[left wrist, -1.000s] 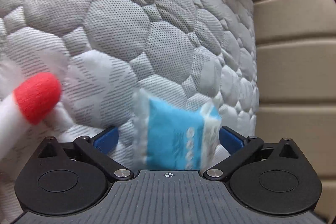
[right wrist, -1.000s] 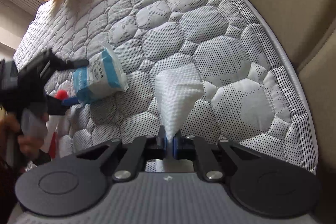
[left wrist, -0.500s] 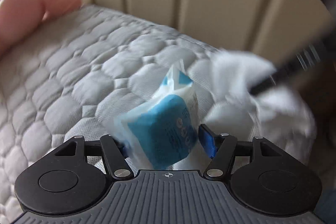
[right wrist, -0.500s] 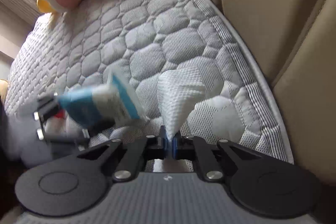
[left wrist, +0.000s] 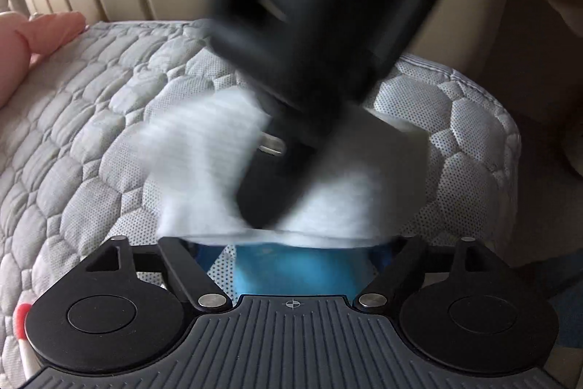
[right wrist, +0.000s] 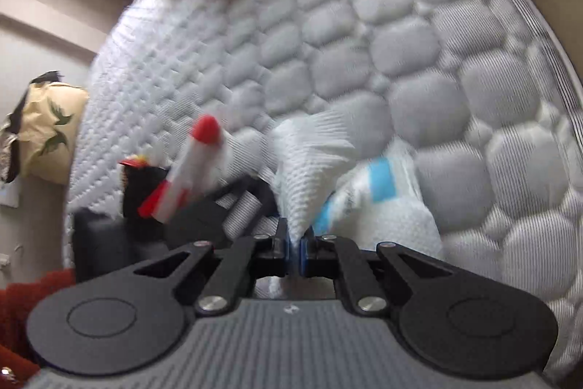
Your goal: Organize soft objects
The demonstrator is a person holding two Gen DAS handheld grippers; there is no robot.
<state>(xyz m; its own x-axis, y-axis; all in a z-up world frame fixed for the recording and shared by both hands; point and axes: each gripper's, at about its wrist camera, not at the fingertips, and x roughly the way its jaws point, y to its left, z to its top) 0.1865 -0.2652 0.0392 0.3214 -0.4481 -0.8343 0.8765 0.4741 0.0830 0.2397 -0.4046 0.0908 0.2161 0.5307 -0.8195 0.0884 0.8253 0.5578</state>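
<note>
Both grippers are busy over the quilted grey mattress point(right wrist: 419, 68). In the right wrist view the right gripper point(right wrist: 295, 245) has its blue-padded fingers point(right wrist: 283, 243) pressed together on a pinched corner of a white cloth point(right wrist: 309, 163), with only a sliver of fabric between them. The cloth is thin with a fine waffle-like weave, rising from the pinch in a crumpled fan, and more of it lies bunched on the mattress just right of the jaws.

The left gripper point(left wrist: 291, 246) stands with its arms spread wide, and a blue pack point(left wrist: 302, 270) sits between them. Its fingertips are hidden under the cloth's lower edge point(left wrist: 277, 237), so whether they squeeze the pack or only flank it cannot be told. From the right wrist view the pack point(right wrist: 379, 181) looks like a soft white wrapper with a light blue band and blue print, lying against the cloth near the mattress's edge.

In the left wrist view the cloth point(left wrist: 204, 152) spreads across the front of that gripper, and the dark, motion-blurred body of the right gripper point(left wrist: 309, 35) comes down into its middle.

Left of the cloth in the right wrist view, a plush rocket point(right wrist: 189, 170), white with a red nose and red fins, is tilted nose-up beside a dark plush toy point(right wrist: 140, 185). A pink plush point(left wrist: 32, 42) lies farther up the mattress. Much of both views is smeared by motion.
</note>
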